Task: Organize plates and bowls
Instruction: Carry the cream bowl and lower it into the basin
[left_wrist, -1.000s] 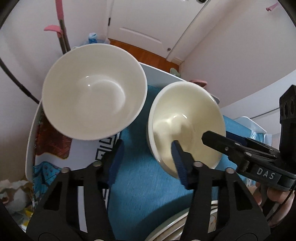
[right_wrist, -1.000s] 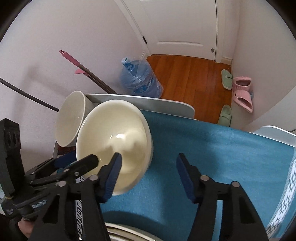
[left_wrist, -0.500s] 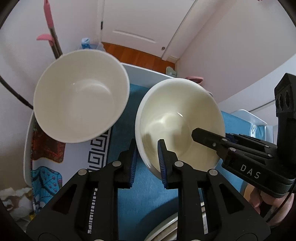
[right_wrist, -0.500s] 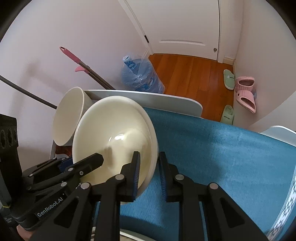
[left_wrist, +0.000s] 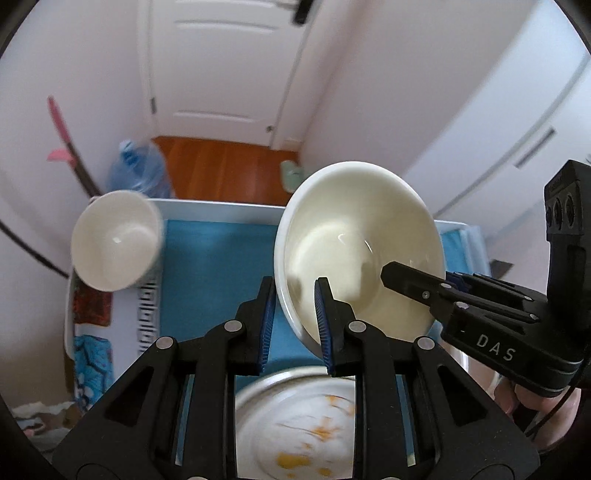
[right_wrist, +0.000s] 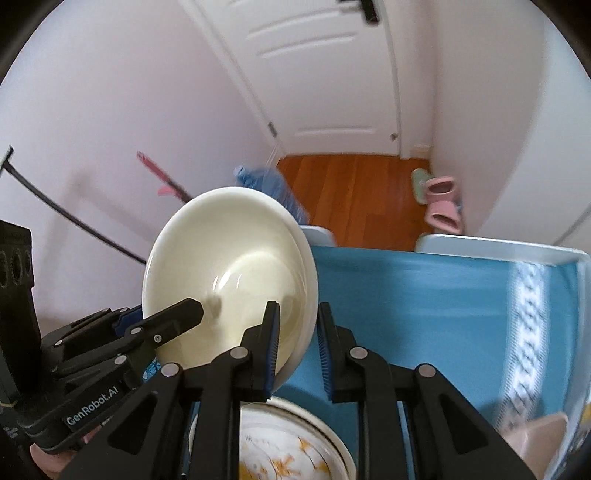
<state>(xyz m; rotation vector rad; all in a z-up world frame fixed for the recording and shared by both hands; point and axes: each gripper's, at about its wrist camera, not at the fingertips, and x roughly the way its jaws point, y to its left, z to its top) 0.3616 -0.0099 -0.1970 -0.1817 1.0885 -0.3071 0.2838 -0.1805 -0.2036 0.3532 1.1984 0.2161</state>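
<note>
The blue-covered surface (left_wrist: 218, 266) carries a patterned plate (left_wrist: 295, 421) at its near edge and a smaller white bowl (left_wrist: 114, 240) at its far left corner. Above it, a cream bowl (left_wrist: 354, 251) hangs tilted, both the left gripper (left_wrist: 295, 321) and the right gripper (right_wrist: 297, 347) having just closed their jaws, now narrow, on its rim.

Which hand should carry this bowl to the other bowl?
Left, probably: left gripper and right gripper both just closed on the cream bowl, but the other bowl sits left of it.
</note>
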